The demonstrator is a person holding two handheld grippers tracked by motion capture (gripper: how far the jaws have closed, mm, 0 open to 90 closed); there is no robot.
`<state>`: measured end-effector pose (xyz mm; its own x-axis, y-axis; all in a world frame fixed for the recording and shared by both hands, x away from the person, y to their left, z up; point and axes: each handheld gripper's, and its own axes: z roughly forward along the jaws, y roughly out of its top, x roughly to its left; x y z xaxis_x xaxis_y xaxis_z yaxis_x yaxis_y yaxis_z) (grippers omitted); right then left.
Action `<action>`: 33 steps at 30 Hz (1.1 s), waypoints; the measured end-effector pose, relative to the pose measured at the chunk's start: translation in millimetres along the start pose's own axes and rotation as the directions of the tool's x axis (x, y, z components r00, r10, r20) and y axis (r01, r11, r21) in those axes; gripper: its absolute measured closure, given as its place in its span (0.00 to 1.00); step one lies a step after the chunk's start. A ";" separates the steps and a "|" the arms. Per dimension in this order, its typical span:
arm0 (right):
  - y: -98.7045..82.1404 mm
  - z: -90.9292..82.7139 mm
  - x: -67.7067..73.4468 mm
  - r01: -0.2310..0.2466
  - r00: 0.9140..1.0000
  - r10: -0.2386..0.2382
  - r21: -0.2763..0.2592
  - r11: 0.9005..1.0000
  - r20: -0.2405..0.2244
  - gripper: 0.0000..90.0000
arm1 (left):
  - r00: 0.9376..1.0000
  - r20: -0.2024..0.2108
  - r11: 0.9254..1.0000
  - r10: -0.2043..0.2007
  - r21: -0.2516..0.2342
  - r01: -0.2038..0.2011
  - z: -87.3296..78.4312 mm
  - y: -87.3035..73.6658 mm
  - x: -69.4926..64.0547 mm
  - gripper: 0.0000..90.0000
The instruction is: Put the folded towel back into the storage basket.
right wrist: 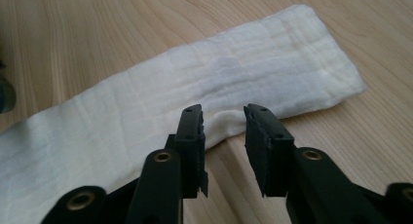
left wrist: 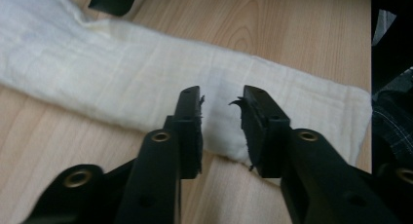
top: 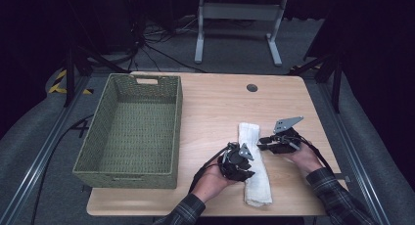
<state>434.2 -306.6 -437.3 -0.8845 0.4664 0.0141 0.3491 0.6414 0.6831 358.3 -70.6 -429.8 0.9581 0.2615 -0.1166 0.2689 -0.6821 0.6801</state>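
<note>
The folded white towel (top: 254, 164) lies flat on the counter (top: 215, 107), a long strip running from the lower centre of the high view up toward the middle, just right of the basket (top: 128, 132). The left tongs (top: 240, 162) sit at the towel's left edge in the lower centre of that frame, and the right tongs (top: 266, 142) sit at its right edge a little higher up.

In the left gripper view the left tongs (left wrist: 221, 100) stand partly open, the towel (left wrist: 146, 83) lying beyond and between the tips with a clear gap on each side; nothing is pinched. In the right gripper view the right tongs (right wrist: 223, 114) are likewise partly open at the towel's (right wrist: 195, 83) near edge, where a small bulge of cloth sits between the tips, not pressed.

Judged from this, the risks are mostly about the cloth's layers. If either tongs closes on the top layer alone, the fold is likely to peel open when lifted. If the two close at uneven heights or only one catches, the strip would probably sag, twist or drag along the counter. A shallow bite at the very edge could slip out, and tips driven too low might scrape the wood and push the towel away instead of gripping it.
</note>
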 end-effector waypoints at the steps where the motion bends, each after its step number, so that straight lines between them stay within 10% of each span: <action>1: -0.3 -0.5 0.1 0.002 1.000 -0.002 -0.004 1.000 0.000 0.72 | 1.000 -0.001 1.000 0.023 -0.007 -0.023 1.9 2.1 0.2 0.69; 7: -0.6 -0.6 -0.1 0.001 1.000 -0.001 -0.009 1.000 -0.003 0.66 | 0.992 0.029 0.992 0.125 0.012 -0.125 19.5 6.7 1.1 0.46; 16: -0.9 -0.6 -0.1 0.004 1.000 -0.004 -0.012 1.000 -0.007 0.63 | 0.984 0.047 0.982 0.174 0.069 -0.177 41.2 3.1 -4.8 0.33; 33: 1.3 -0.5 2.8 0.030 0.998 -0.031 -0.014 0.999 -0.060 0.60 | 0.986 0.056 0.981 0.158 0.105 -0.163 33.0 2.1 -5.9 0.88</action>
<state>432.0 -304.8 -436.1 -0.9119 0.4089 0.0366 0.3178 0.6469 0.6932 356.5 -96.1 -451.6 0.9926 0.1115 -0.0480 0.1175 -0.7833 0.6104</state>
